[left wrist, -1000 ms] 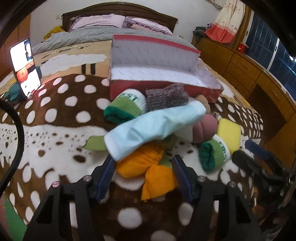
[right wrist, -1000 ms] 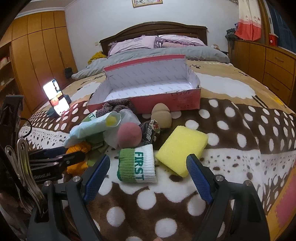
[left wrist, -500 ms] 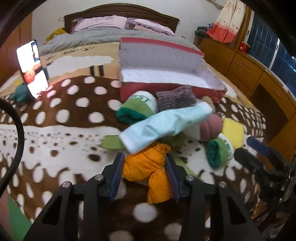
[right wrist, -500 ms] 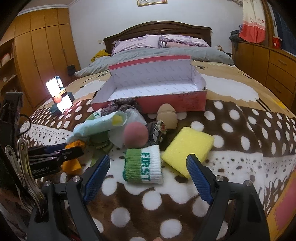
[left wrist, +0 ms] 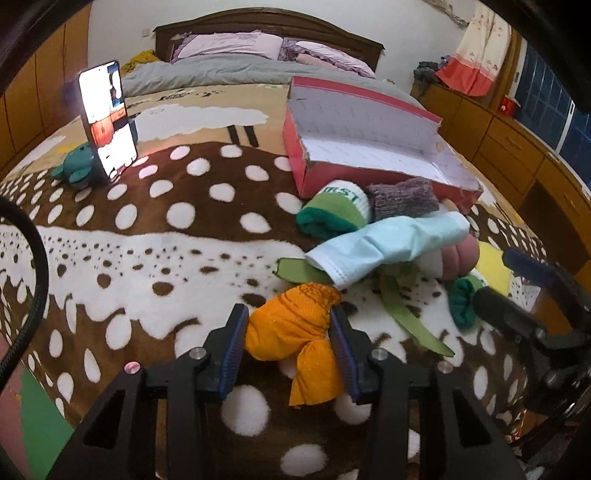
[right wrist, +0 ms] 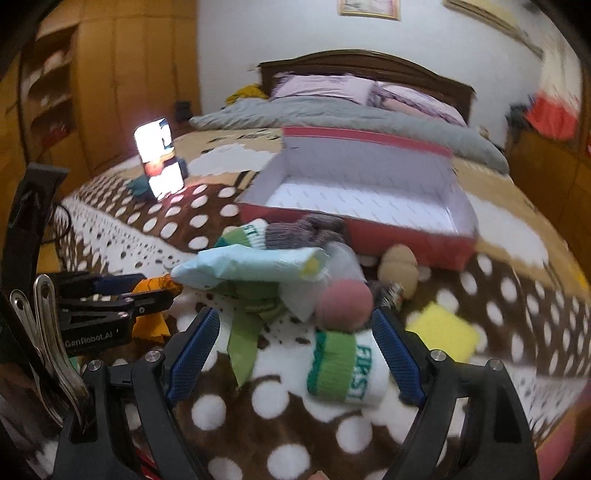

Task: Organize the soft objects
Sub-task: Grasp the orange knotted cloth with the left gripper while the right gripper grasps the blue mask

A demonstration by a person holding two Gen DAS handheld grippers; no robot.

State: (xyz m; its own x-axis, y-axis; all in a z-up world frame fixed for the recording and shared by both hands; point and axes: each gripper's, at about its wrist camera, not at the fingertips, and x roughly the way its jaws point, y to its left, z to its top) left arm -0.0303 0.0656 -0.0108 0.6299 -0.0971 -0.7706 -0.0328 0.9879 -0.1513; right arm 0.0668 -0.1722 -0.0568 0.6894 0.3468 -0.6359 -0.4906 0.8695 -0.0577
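Left hand-held gripper [left wrist: 288, 338] clamps orange cloth bundle [left wrist: 291, 326] for boxing; right hand-held gripper [right wrist: 295, 354] wide, straddling FIRST sock [right wrist: 345, 369] (prob. next pick).

Bedroom setup here: a big bed [left wrist: 155, 229] is sitting under a brown blanket with white dots, and a dark wooden headboard [left wrist: 266, 26] is standing far ahead against a white wall [right wrist: 295, 33]. Wooden wardrobes [right wrist: 122, 74] are lining the left side, a low wooden dresser [left wrist: 517, 147] is running along the right, and a curtain [left wrist: 476, 62] is hanging by the dark window [left wrist: 546, 96].
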